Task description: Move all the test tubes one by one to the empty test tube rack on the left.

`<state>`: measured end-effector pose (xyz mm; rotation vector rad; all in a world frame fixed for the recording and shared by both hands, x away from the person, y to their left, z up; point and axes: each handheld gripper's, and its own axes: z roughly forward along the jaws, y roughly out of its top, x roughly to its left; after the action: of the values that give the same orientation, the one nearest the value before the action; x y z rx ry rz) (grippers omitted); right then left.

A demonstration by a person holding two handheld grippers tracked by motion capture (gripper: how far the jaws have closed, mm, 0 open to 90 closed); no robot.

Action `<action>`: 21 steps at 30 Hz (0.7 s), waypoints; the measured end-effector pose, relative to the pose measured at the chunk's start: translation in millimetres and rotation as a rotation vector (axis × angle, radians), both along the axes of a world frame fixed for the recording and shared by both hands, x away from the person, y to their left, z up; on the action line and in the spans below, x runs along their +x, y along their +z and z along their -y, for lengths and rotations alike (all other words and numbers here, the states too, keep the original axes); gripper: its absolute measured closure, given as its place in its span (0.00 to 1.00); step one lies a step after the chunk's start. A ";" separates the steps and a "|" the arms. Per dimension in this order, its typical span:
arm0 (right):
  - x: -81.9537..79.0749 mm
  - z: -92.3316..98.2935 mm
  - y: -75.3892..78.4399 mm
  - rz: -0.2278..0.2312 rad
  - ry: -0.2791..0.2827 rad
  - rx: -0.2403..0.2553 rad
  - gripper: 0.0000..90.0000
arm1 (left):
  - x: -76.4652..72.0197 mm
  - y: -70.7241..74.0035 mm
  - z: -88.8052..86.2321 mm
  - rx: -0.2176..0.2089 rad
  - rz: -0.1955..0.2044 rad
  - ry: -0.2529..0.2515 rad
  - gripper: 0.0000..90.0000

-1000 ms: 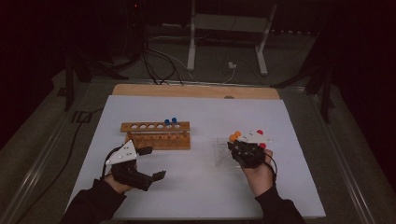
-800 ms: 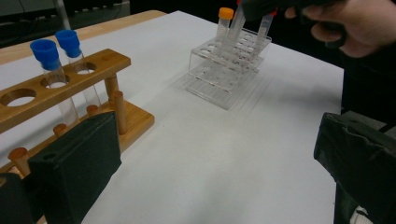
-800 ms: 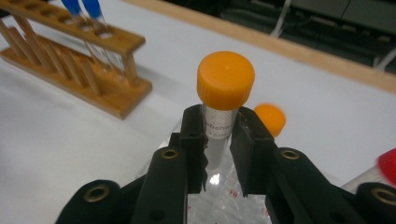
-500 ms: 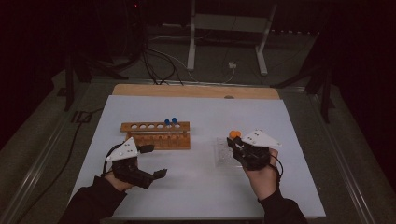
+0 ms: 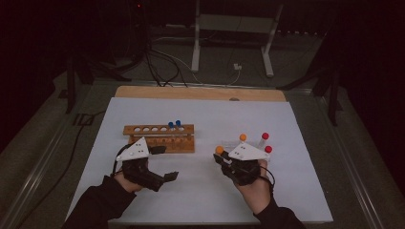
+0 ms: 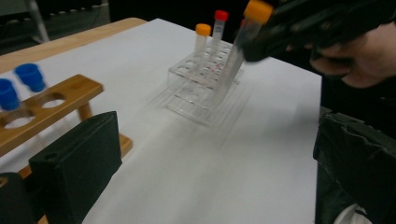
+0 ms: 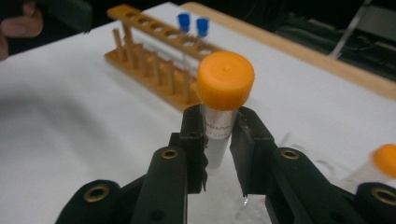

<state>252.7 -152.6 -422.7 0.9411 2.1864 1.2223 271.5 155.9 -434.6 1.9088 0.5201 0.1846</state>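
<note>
My right gripper (image 7: 218, 135) is shut on a clear tube with an orange cap (image 7: 225, 80), held upright just left of the clear plastic rack (image 5: 234, 143). In the left gripper view the held tube (image 6: 236, 56) hangs tilted above that clear rack (image 6: 201, 88). An orange-capped tube (image 5: 243, 137) and two red-capped tubes (image 5: 265, 136) stand in the clear rack. The wooden rack (image 5: 160, 138) carries two blue-capped tubes (image 5: 174, 125) at its right end. My left gripper (image 5: 163, 163) waits open beside the wooden rack's near right corner, with nothing between its jaws.
The white mat (image 5: 200, 200) covers the table, with a wooden strip (image 5: 200, 92) along its far edge. Cables and a metal stand (image 5: 229, 43) lie on the dark floor beyond. Bare mat separates the two racks.
My right gripper has lifted the orange-capped tube out of the clear rack and carried it left and toward the near side. The left gripper has stayed in place.
</note>
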 end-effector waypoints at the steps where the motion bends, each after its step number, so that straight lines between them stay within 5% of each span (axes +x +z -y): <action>1: -0.3 -2.3 -2.6 -0.009 0.010 -0.007 0.84 | 0.3 0.2 2.2 0.002 0.001 -0.005 0.02; 11: -5.0 -24.7 -22.9 -0.077 0.097 -0.042 0.84 | 3.7 3.4 24.2 -0.005 0.014 -0.058 0.08; 21: -7.9 -34.4 -29.4 -0.107 0.138 -0.049 0.84 | 7.1 0.3 44.3 -0.007 0.025 -0.103 0.29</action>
<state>244.8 -118.2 -452.1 0.8665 2.3885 1.1988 278.6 111.6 -434.3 1.9191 0.4038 0.1389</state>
